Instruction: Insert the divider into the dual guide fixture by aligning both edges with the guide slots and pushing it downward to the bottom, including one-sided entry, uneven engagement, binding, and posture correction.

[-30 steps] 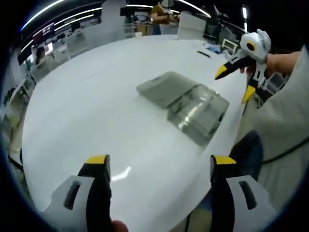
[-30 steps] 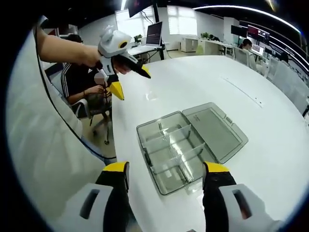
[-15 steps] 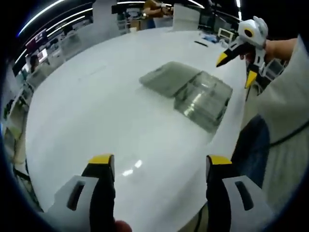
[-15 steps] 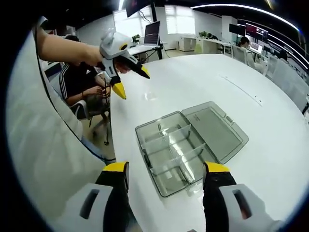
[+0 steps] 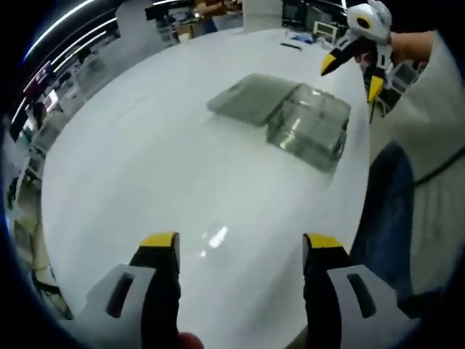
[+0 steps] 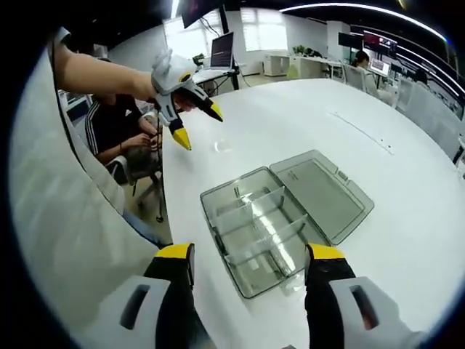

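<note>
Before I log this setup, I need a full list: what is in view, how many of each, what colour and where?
compartment box: one, clear grey, open, on the table near its edge
lid: one, grey, laid flat beside the box
dividers: two, clear, standing across the box
table: one, white
seated person: one, striped top, past the table edge
left gripper: white, yellow tips, open, held above the table edge
right gripper: same colours, open, over the box

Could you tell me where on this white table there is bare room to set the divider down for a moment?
The table is bare beyond the open lid of the clear box, out to its far rim, and between the box and the left gripper. In the left gripper view, a broad patch lies bare between that gripper's jaws and the box. Only the near edge by the box is tight.
</note>
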Tool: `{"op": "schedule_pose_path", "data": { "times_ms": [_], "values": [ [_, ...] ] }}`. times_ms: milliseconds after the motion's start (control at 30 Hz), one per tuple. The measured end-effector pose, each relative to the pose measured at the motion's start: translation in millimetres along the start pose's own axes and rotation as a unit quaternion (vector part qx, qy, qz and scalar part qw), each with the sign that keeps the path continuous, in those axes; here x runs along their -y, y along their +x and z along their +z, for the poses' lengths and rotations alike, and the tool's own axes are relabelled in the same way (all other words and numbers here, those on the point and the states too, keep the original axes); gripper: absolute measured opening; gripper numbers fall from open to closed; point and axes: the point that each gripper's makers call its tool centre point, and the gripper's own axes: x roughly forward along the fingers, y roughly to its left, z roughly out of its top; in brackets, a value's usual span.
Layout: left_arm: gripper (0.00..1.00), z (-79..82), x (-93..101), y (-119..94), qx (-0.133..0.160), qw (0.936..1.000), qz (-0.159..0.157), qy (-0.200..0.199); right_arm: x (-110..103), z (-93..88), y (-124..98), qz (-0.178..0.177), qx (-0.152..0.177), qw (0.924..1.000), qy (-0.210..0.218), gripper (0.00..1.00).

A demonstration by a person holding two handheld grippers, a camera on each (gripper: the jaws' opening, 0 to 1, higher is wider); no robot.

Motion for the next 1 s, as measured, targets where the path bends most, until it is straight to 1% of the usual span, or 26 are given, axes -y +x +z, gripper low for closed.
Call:
{"op": "schedule_pose_path", "data": {
  "times_ms": [100, 300, 600, 767, 867, 1000],
  "values": [
    [0.62, -2.9, -1.1, 2, -0.008, 0.9999, -0.004, 0.007, 0, -0.6, 1, -0.002, -0.001, 1.0000, 0.003, 0.58],
    [0.57, -10.4, -5.4, 9, -0.025, 0.9990, -0.009, 0.036, 2, -0.9, 1, -0.006, -0.001, 0.9999, 0.010, 0.58],
    [0.56, -17.1, -10.6, 16, -0.042, 0.9973, -0.021, 0.056, 4, -1.4, 1, -0.013, -0.002, 0.9997, 0.019, 0.58],
    [0.54, -17.3, -14.4, 18, -0.051, 0.9950, -0.024, 0.082, 4, -1.5, 2, -0.015, 0.000, 0.9996, 0.025, 0.57],
    [0.54, -20.5, -17.0, 21, -0.060, 0.9933, -0.027, 0.095, 3, -0.8, 3, -0.014, 0.002, 0.9995, 0.029, 0.56],
    [0.53, -22.7, -17.9, 24, -0.068, 0.9898, -0.035, 0.120, 4, -0.8, 4, -0.017, 0.002, 0.9993, 0.034, 0.56]
  ]
}}
